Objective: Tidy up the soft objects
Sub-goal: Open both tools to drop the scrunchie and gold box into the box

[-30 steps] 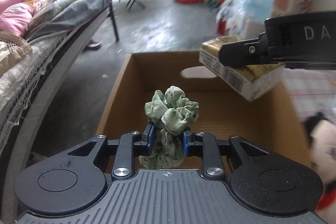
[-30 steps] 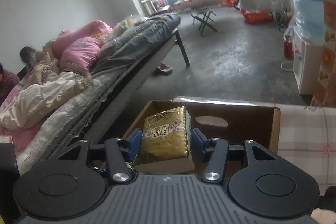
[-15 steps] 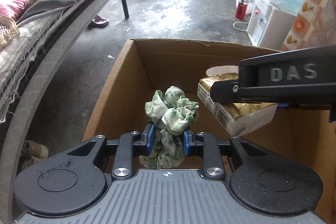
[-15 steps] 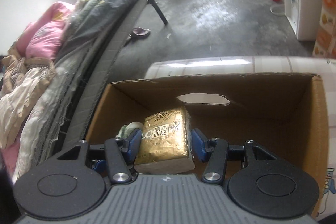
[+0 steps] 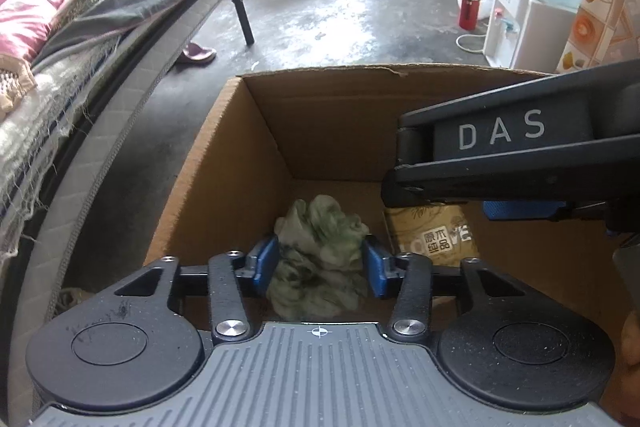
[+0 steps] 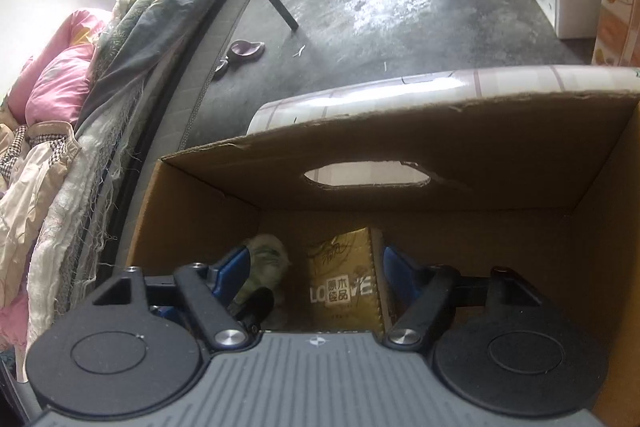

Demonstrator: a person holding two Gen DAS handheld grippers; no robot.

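Observation:
Both grippers are down inside an open cardboard box (image 5: 256, 131), which also shows in the right wrist view (image 6: 480, 163). My left gripper (image 5: 320, 263) is open, its blue pads apart on either side of a green crumpled scrunchie (image 5: 320, 259) that rests on the box floor. My right gripper (image 6: 312, 271) is open around a gold tissue pack (image 6: 346, 283) standing on the box floor; there is a gap on its left side. The pack (image 5: 434, 233) lies under the right gripper's body in the left wrist view. The scrunchie (image 6: 266, 263) sits left of the pack.
The box stands on a table with a checked cloth (image 6: 360, 99). A bed with bedding (image 5: 80, 39) runs along the left. A water dispenser (image 5: 524, 31) and red bottle (image 5: 468, 9) stand on the concrete floor at the right. A slipper (image 5: 198, 53) lies by the bed.
Both grippers went down into the box and opened. The scrunchie and the tissue pack were let go and now rest on the box floor.

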